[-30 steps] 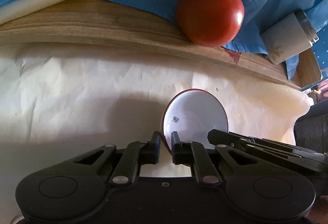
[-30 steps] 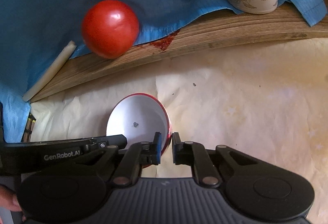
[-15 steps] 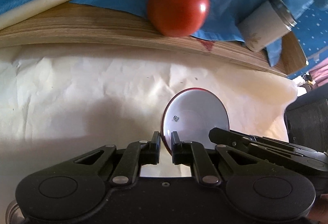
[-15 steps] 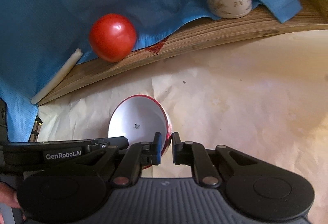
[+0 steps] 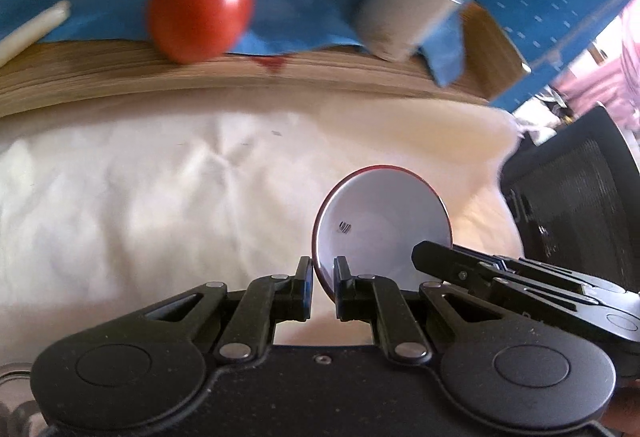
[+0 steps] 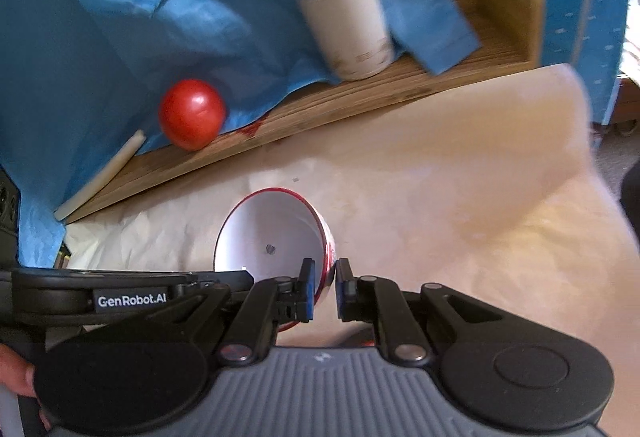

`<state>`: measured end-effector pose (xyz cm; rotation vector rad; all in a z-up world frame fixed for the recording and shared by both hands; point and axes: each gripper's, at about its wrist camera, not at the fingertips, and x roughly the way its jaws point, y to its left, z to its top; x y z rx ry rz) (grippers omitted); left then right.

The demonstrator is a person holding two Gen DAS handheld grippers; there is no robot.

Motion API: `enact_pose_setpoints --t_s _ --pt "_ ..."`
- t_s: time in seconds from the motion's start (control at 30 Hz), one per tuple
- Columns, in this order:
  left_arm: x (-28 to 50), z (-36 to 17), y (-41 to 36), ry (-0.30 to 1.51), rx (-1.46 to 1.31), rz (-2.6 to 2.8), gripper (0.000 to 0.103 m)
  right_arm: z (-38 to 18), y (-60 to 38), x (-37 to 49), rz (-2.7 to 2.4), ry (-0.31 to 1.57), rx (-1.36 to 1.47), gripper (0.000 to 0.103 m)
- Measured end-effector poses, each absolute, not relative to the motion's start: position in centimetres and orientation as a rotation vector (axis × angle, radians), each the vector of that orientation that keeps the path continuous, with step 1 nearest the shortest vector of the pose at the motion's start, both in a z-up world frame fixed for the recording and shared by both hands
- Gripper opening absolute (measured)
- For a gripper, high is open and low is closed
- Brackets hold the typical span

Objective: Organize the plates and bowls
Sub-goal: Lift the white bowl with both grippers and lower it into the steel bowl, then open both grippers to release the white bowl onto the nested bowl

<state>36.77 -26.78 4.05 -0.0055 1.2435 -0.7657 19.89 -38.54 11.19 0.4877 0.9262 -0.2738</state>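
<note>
A small bowl, white inside with a red outside, is held between both grippers above the cream paper. My left gripper is shut on its left rim. My right gripper is shut on its right rim; the bowl tilts with its opening toward the cameras. The right gripper's fingers show at the right of the left wrist view. The left gripper's body shows at the left of the right wrist view.
A red tomato and a white steel-topped tumbler sit on a wooden board draped with blue cloth. A white stick lies on the board. A black mesh chair stands at the right.
Both grippers have lifted and pulled back with the bowl held between them, swinging toward the right. The tomato and tumbler look smaller and farther away.
</note>
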Motion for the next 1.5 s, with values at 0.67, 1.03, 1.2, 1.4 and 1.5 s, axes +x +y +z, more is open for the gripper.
enact_pose_setpoints --t_s 0.67,1.03,1.2,1.4,1.5 --pt "30.2 4.4 -32.3 1.279 0.206 -0.975 0.012 11.3 -40.9 9.9 -0.43 0.918 0.625 0.012" --pt "29.2 4.1 -32.3 1.284 0.3 -0.969 0.012 10.2 -40.2 9.3 -0.433 0.965 0.677 0.013" --pt "29.0 3.9 -32.1 1.285 0.328 -0.964 0.013 9.5 -40.0 9.3 -0.438 0.99 0.702 0.013" --pt "29.0 3.7 -32.2 1.289 0.341 -0.973 0.017 9.2 -40.0 9.3 -0.459 1.008 0.714 0.016" --pt "28.9 3.7 -32.2 1.286 0.352 -0.975 0.017 9.2 -40.0 9.3 -0.46 1.009 0.717 0.016"
